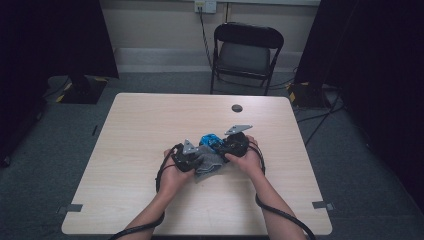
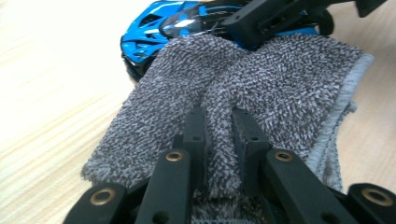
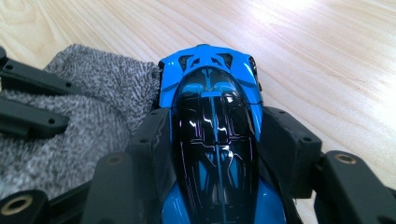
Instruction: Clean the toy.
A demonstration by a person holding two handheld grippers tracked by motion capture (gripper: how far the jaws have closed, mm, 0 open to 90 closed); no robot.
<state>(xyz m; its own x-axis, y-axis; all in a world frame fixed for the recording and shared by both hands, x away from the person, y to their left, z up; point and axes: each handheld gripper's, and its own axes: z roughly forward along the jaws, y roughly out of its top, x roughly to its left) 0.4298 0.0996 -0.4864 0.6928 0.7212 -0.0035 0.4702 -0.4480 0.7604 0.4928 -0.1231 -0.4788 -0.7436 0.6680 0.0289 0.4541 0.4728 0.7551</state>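
A blue and black toy car (image 3: 210,74) sits between the jaws of my right gripper (image 3: 215,119), which is shut on its sides, nose pointing away. A grey fluffy cloth (image 2: 280,79) lies against the car's side. My left gripper (image 2: 218,116) is shut on a raised fold of that cloth. In the high view both hands meet at the table's middle: the left gripper (image 1: 196,159) is on the cloth (image 1: 207,164), the right gripper (image 1: 220,144) is on the car (image 1: 210,140). The cloth covers part of the car (image 2: 149,32).
The light wooden table (image 1: 150,130) has a small dark round spot (image 1: 237,108) near its far edge. A black folding chair (image 1: 247,50) stands behind the table. Cables trail from both grippers off the near edge.
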